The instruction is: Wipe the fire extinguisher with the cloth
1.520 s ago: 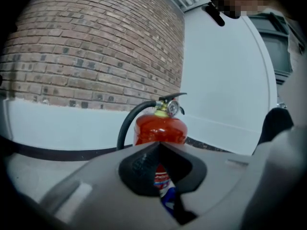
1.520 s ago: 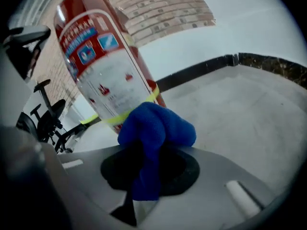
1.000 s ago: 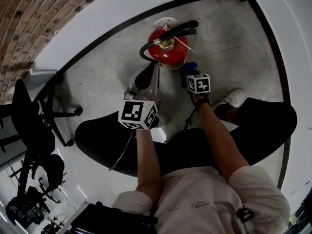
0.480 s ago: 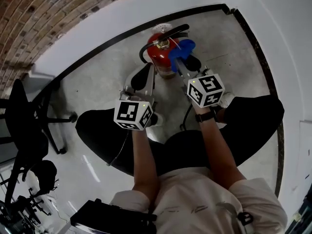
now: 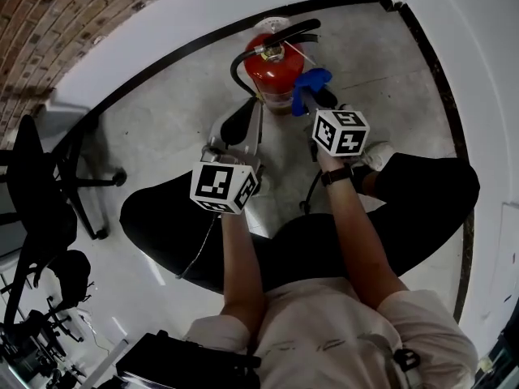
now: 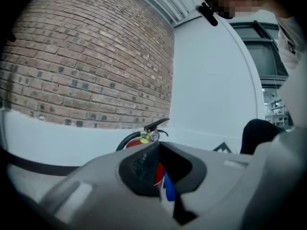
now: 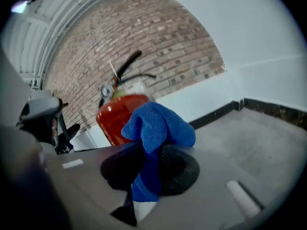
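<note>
The extinguisher stands upright on the floor at the far end, close to the white wall and its black skirting, with the lever and hose on top. The cloth – blue, bunched into a lump – sits just to the right of the red body and a little nearer. From above I cannot tell whether it touches the cylinder or only hangs beside it.

The right gripper has its fingers closed on the cloth. In the right gripper view the cloth is pinched between them and blooms out above, with the extinguisher right behind it. The left gripper is near the left of the base. Its fingers stand a little apart and hold nothing; only the red body and a strip of blue show through the gap.

To my eye the wiping is barely under way. The cloth is in hand and brought up to the cylinder, but nothing on the red surface shows which parts are done – top, sides and hose all seem left to do. A brick wall rises behind, and an office chair stands well off to the left.
</note>
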